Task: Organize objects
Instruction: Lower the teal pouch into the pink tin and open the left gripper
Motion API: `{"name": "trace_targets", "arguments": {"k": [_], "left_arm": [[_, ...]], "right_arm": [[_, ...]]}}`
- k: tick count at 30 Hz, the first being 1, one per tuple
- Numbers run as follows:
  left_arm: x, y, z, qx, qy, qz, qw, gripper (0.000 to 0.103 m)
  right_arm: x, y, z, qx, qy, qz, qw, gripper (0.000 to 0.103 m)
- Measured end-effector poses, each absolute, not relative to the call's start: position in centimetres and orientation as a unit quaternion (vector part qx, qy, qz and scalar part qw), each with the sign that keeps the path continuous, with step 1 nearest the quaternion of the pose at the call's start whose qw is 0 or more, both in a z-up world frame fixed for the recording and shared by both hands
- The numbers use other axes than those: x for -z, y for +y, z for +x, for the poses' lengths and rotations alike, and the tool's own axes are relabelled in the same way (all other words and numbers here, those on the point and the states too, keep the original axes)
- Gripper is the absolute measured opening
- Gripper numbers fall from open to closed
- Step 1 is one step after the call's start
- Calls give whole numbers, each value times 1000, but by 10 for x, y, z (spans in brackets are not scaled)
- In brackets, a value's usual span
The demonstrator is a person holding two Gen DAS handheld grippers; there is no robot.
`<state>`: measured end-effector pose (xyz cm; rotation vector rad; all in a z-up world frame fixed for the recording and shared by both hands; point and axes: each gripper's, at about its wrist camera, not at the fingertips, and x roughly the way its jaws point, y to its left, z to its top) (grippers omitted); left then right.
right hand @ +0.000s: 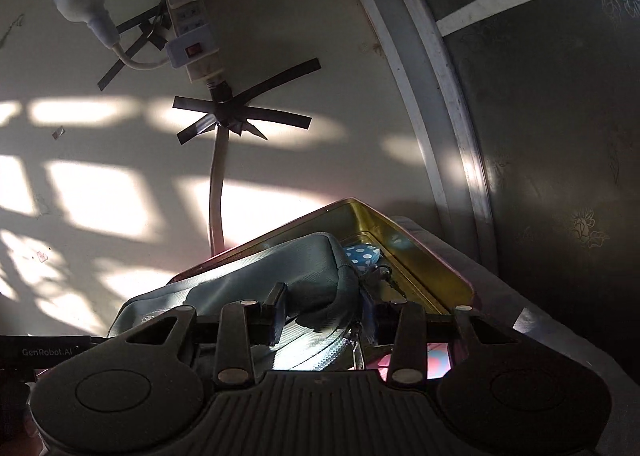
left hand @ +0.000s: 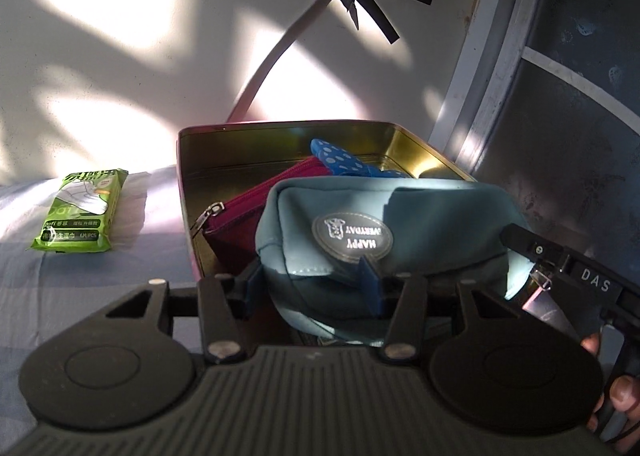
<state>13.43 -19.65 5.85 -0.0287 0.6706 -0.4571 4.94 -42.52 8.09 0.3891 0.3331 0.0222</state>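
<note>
Tin edges: your gold-lined tin (left hand: 208, 160) sits centre frame in the left view, open-topped, its near wall hidden behind your left gripper; the far wall stands close to the pale wall behind it.
Open room: left of the tin the blue checked cloth (left hand: 80, 296) lies bare apart from a green wipes packet (left hand: 82, 212), well apart from the tin. On the right a dark panelled door (left hand: 568, 136) rises close beside the tin.
Inside the tin: a maroon zip pouch (left hand: 240, 216) leans at the left, a blue polka-dot item (left hand: 340, 162) lies behind it.
Task thing: the teal pouch (left hand: 360, 212) with a "HAPPY EVERYDAY" badge sits over the tin's near part, above the other contents.
Left gripper (left hand: 312, 276): half closed, you are clasping the pouch's near lower edge between the blue fingers.
Right gripper (right hand: 324, 312): also part closed, pinching the pouch's end by the zip; it shows at the right edge of the left view too.
Room: in the right view a power strip (right hand: 192, 40) and cable are taped to the wall at upper left; window light falls in patches.
</note>
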Motion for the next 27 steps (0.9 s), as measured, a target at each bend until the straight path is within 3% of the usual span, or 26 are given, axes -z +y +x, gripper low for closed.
{"name": "trace_targets", "arguments": {"k": [7,16,27], "left_arm": [[-55,-213,119,206,300,64,929,60],[-70,-206,73,204,251,114,939,60],[-70,-178,34,207,255,107,939,60]], "right_arm": [[-78,-421,57,15,137,157,978,49],[-98,-399,16,15,93,156,983,50],[-102,-371,-38,6,91,188,978,51]]}}
